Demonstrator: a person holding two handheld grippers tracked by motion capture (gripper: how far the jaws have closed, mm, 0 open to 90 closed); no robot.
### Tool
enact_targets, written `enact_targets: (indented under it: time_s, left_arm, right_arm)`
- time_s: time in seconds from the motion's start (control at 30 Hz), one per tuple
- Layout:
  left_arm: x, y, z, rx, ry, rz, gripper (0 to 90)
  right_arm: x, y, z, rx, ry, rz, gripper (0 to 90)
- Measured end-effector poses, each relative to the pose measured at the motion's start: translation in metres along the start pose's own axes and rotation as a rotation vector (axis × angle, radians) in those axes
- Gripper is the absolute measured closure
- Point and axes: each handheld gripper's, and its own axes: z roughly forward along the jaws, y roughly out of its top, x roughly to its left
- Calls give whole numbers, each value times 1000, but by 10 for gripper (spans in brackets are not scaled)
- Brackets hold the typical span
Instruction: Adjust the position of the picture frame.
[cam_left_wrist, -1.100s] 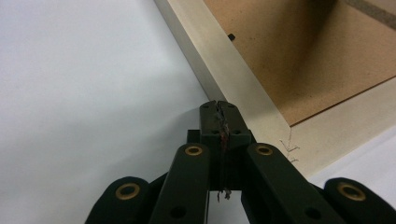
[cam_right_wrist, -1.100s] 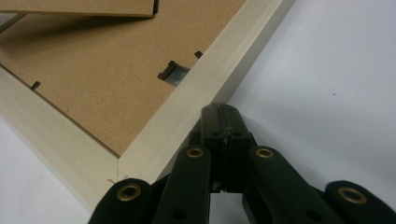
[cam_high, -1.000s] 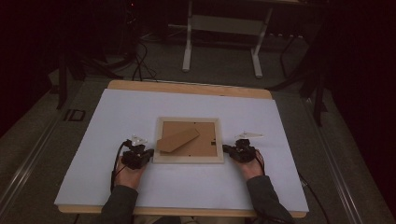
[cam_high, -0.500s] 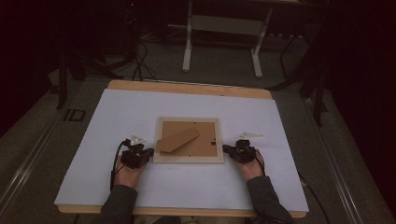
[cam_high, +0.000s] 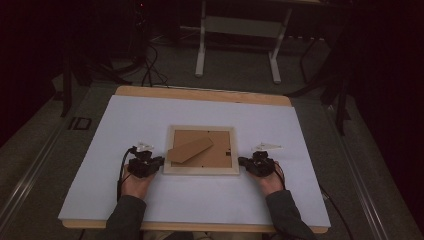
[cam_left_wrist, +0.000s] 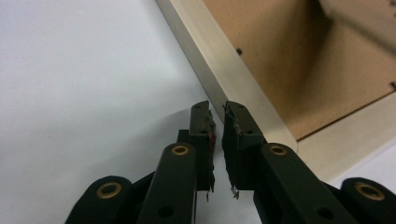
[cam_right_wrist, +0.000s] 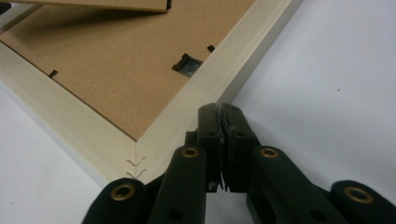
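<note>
Both grippers sit at the near corners of the picture frame (cam_high: 201, 150), one on each side. With my left gripper (cam_high: 156, 163) I am at the near left corner; in the left gripper view (cam_left_wrist: 215, 122) its jaws have just been opening, a thin gap shows between the pads, and nothing is between them. The tips are just beside the pale outer edge of the frame (cam_left_wrist: 233, 79); I cannot tell if they touch it. With my right gripper (cam_high: 244, 161) I am at the near right corner. In the right gripper view (cam_right_wrist: 219, 112) the jaws have just started to part, but the pads look almost pressed together, with only a hairline slit and nothing inside. The tips reach the outer edge of the frame (cam_right_wrist: 205, 93) close to its mitred corner.

The frame lies flat, back side up, in the middle of the white sheet (cam_high: 150, 115), a little toward the near side. Its brown backing board (cam_high: 220, 150) carries a folded stand (cam_high: 190, 150) lying diagonally. A small metal clip (cam_right_wrist: 186, 63) sits on the backing near the right rail.

The sheet covers a wooden table (cam_high: 200, 93), whose bare edge shows at the far side. Beyond the table, on the dark floor, stands a white metal stand (cam_high: 240, 30).
</note>
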Motion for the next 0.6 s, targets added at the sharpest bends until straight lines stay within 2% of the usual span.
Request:
enact_targets:
  time_s: [0.17, 0.27, 0.37, 0.6]
  left_arm:
    - [4, 15, -14, -41, -10, -4, 788]
    - [7, 23, -23, -73, -36, -33, 765]
    - [7, 32, -32, -102, -65, -43, 726]
    - [1, 52, -39, -107, -98, -21, 622]
  right_arm:
    - [2, 6, -7, -19, -4, -21, 815]
    - [3, 11, -13, -37, -7, -35, 775]
    - [3, 14, -17, -44, -13, -45, 743]
    - [3, 19, -21, -34, -22, -72, 704]
